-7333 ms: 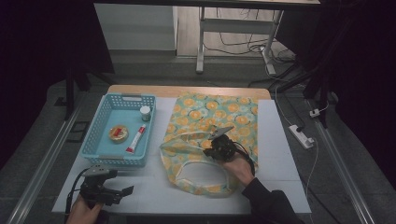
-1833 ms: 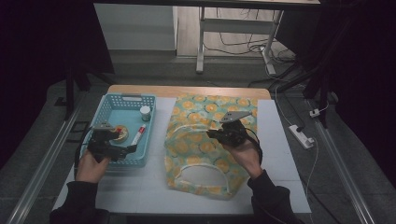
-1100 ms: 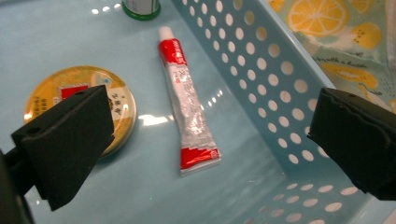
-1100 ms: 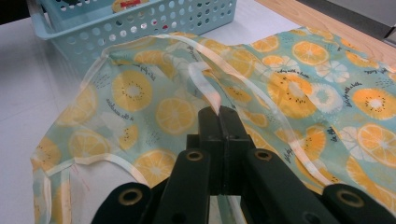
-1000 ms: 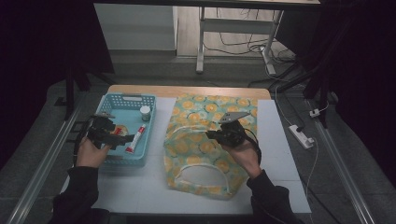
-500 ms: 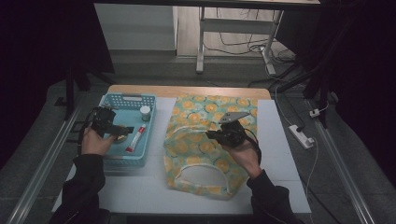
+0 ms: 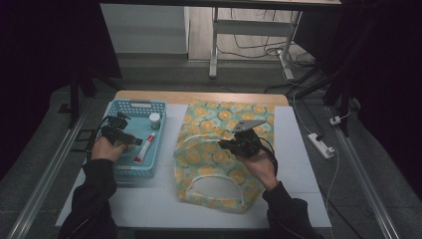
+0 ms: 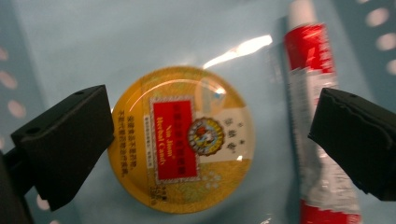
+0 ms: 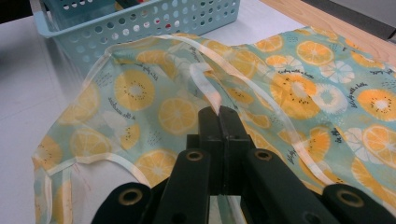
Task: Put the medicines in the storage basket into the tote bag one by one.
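Hovering over the blue basket (image 7: 130, 169) at the left of the table (image 7: 298, 149), the left claw (image 8: 210, 140) stands open, its jaws spread to either side of a round yellow tin (image 8: 181, 139) that lies flat on the basket floor. Just beside the tin lies a red-and-white tube (image 8: 315, 116). The right claw (image 9: 219, 116) is closed on a pale handle strap (image 9: 205, 88) of the orange-print bag (image 7: 219, 149), which lies spread on the table to the right of the basket.
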Tool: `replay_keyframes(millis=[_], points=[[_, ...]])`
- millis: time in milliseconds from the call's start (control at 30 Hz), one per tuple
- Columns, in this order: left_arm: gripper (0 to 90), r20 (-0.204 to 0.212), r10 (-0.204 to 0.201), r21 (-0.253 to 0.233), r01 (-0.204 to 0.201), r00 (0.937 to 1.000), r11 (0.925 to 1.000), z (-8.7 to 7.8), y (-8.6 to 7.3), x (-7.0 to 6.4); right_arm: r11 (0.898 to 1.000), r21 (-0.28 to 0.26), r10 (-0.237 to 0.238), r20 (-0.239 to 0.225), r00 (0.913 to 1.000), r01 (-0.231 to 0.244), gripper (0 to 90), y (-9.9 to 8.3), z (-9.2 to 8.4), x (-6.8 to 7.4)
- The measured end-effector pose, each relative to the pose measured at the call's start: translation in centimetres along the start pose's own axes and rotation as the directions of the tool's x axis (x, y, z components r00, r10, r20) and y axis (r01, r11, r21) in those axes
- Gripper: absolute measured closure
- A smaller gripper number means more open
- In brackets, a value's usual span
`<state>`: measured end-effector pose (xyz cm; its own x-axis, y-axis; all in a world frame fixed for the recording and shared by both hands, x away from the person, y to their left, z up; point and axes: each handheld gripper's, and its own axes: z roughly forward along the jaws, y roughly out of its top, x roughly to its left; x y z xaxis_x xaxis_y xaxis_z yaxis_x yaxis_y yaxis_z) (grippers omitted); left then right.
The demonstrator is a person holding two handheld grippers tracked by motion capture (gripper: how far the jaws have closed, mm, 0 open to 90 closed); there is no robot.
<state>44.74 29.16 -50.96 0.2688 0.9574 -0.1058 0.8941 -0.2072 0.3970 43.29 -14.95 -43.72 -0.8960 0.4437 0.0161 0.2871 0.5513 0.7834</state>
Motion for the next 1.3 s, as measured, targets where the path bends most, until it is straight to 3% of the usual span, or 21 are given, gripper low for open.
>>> replay_keyframes(millis=[133, 233, 300, 433, 633, 700, 767, 900, 967, 1200, 1300], points=[[1.1, 0.019, -0.032, -0.016, 0.033, 0.9993, 0.9993, -0.06, 0.08, 0.42, 1.0, 0.0, 0.002, 0.0, 1.0, -0.002, 90.0, -0.01, 0.02, 0.01], [1.7, -0.016, -0.03, -0.012, 0.03, 0.9994, 0.9995, 0.07, 0.28, 0.29, 1.0, 0.001, 0.001, 0.0, 1.0, -0.001, 90.0, -0.02, 0.03, 0.03], [2.6, -0.079, -0.019, -0.024, 0.017, 0.9967, 0.9996, -0.07, 0.35, 0.06, 1.0, 0.0, -0.003, 0.002, 1.0, 0.003, 90.0, 0.0, -0.03, 0.06], [1.9, -0.097, -0.037, -0.028, 0.034, 0.9946, 0.999, -0.11, 0.34, 0.19, 1.0, 0.0, 0.002, 0.0, 1.0, -0.002, 90.0, 0.0, -0.04, -0.02], [2.3, -0.161, -0.013, 0.017, 0.016, 0.9868, 0.9997, 0.33, 0.42, -0.13, 1.0, 0.007, -0.001, -0.002, 1.0, 0.001, 90.0, -0.07, 0.07, -0.05], [5.1, -0.151, -0.01, 0.021, 0.013, 0.9884, 0.9997, 0.38, 0.38, -0.24, 1.0, 0.003, 0.0, -0.001, 1.0, 0.0, 90.0, -0.06, 0.01, -0.09], [8.5, -0.108, -0.025, 0.042, 0.03, 0.9938, 0.9987, 0.58, 0.32, -0.04, 1.0, 0.002, 0.002, -0.001, 1.0, -0.002, 90.0, -0.04, -0.06, -0.11], [11.8, -0.102, -0.031, 0.066, 0.037, 0.9943, 0.9971, 0.79, 0.24, 0.06, 1.0, -0.001, 0.0, 0.001, 1.0, 0.0, 90.0, 0.0, -0.17, -0.11], [19.8, -0.091, -0.041, 0.065, 0.047, 0.995, 0.9968, 0.68, 0.18, 0.16, 1.0, -0.002, 0.001, 0.001, 1.0, -0.001, 90.0, 0.01, -0.22, -0.14], [20.6, -0.095, -0.065, 0.081, 0.073, 0.9933, 0.994, 0.62, 0.33, 0.01, 1.0, -0.003, 0.006, 0.002, 1.0, -0.006, 90.0, -0.03, -0.28, -0.24], [20.7, -0.093, -0.075, 0.058, 0.081, 0.9928, 0.995, 0.24, 0.36, -0.05, 1.0, -0.008, 0.008, 0.0, 1.0, -0.008, 90.0, 0.0, -0.38, -0.28]])
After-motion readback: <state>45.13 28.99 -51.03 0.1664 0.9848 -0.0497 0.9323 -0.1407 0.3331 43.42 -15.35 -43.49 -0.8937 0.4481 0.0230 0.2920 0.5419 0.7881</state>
